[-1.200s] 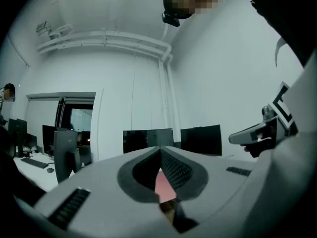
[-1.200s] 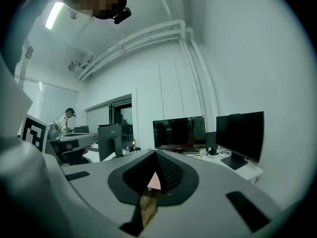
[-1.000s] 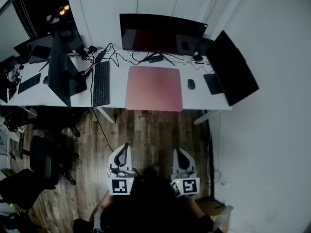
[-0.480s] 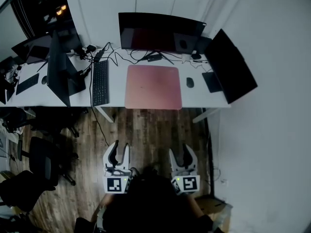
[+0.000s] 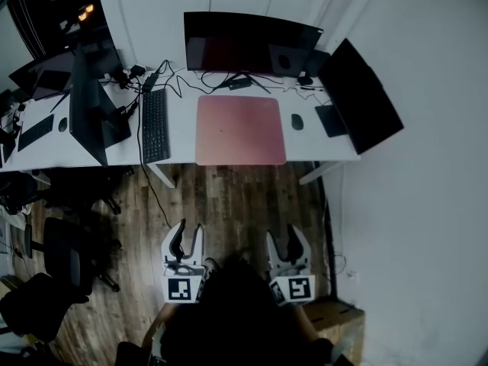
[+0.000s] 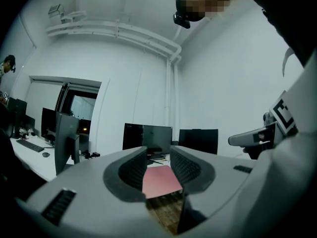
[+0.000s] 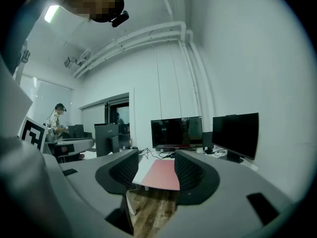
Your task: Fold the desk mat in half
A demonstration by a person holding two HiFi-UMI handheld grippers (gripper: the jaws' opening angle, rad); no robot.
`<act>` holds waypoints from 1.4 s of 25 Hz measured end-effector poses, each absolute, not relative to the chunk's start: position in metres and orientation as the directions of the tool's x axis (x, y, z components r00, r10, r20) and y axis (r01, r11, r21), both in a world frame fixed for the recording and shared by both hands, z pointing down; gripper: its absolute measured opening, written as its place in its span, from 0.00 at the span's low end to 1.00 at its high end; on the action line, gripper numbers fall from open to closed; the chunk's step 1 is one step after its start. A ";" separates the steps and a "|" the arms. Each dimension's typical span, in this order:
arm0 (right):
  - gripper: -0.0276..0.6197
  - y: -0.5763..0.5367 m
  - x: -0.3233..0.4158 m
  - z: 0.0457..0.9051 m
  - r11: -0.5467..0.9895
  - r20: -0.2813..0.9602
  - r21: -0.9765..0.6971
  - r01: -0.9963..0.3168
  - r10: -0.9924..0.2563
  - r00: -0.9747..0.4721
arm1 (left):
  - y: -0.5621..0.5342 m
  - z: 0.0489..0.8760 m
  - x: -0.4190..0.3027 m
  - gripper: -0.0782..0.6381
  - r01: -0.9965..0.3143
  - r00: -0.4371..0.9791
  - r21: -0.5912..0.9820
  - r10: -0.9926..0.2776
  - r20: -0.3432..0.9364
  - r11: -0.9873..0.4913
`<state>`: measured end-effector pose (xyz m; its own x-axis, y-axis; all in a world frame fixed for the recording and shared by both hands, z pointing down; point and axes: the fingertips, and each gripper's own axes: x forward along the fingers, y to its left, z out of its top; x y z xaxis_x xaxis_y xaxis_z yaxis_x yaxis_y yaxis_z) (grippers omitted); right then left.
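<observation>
The pink desk mat lies flat on the white desk, in front of the middle monitor. It also shows far off between the jaws of each gripper, as the mat and the mat. My left gripper and right gripper hang over the wooden floor, well short of the desk, and point level at it. Both have just been opening and hold nothing. The left gripper is about half spread, and the right gripper is spread wide.
A black keyboard lies left of the mat and a mouse right of it. Monitors stand behind, at the right and at the left. Office chairs stand on the floor at left.
Both grippers' jaws went from shut to open. The desk has slid slightly up in the head view.
</observation>
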<state>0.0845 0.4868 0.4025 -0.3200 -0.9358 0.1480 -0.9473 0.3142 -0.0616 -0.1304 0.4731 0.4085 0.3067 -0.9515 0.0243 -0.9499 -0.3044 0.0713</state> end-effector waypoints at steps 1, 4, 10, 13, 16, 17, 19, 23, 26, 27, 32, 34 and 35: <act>0.37 0.488 0.083 0.403 0.312 0.148 -0.060 -0.948 -0.937 -0.317 | 0.473 0.412 -0.131 0.29 -0.948 0.312 0.072 -0.949 0.036 -0.309; 0.37 0.488 0.080 0.405 0.302 0.148 -0.050 -0.952 -0.941 -0.306 | 0.470 0.417 -0.132 0.29 -0.943 0.331 0.060 -0.943 0.044 -0.328; 0.36 0.471 0.089 0.425 0.306 0.174 -0.036 -0.951 -0.935 -0.308 | 0.453 0.430 -0.131 0.30 -0.949 0.316 0.022 -0.945 0.085 -0.316; 0.36 0.447 0.091 0.429 0.322 0.169 -0.043 -0.946 -0.931 -0.324 | 0.434 0.430 -0.123 0.32 -0.946 0.321 -0.016 -0.944 0.083 -0.323; 0.37 0.416 0.094 0.428 0.336 0.184 -0.068 -0.939 -0.921 -0.343 | 0.409 0.431 -0.110 0.33 -0.947 0.319 -0.022 -0.944 0.082 -0.322; 0.36 0.404 0.098 0.429 0.344 0.189 -0.064 -0.937 -0.917 -0.350 | 0.399 0.432 -0.105 0.33 -0.947 0.316 -0.023 -0.945 0.087 -0.319; 0.36 0.379 0.106 0.432 0.366 0.200 -0.043 -0.930 -0.909 -0.367 | 0.376 0.433 -0.092 0.33 -0.943 0.321 -0.057 -0.942 0.096 -0.327; 0.37 0.327 0.123 0.444 0.415 0.247 -0.010 -0.910 -0.881 -0.404 | 0.327 0.442 -0.067 0.33 -0.935 0.320 -0.115 -0.938 0.136 -0.336; 0.37 0.293 0.134 0.457 0.451 0.306 -0.009 -0.892 -0.849 -0.432 | 0.294 0.445 -0.056 0.33 -0.949 0.285 -0.099 -0.948 0.144 -0.301; 0.36 0.284 0.136 0.460 0.464 0.315 -0.013 -0.886 -0.839 -0.444 | 0.286 0.446 -0.053 0.33 -0.950 0.277 -0.107 -0.949 0.153 -0.294; 0.37 0.249 0.145 0.479 0.534 0.377 0.002 -0.845 -0.783 -0.494 | 0.257 0.451 -0.041 0.33 -0.952 0.241 -0.149 -0.955 0.170 -0.267; 0.37 0.239 0.145 0.488 0.562 0.405 0.015 -0.827 -0.760 -0.509 | 0.250 0.457 -0.038 0.33 -0.950 0.237 -0.159 -0.951 0.197 -0.269; 0.37 0.235 0.145 0.494 0.575 0.419 0.023 -0.818 -0.748 -0.515 | 0.247 0.463 -0.036 0.33 -0.945 0.236 -0.176 -0.947 0.219 -0.276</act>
<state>0.1450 0.2346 0.4939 -0.5148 -0.7482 0.4187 -0.8176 0.5753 0.0227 -0.0365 0.2468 0.4630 0.2356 -0.9468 0.2192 -0.9448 -0.2760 -0.1765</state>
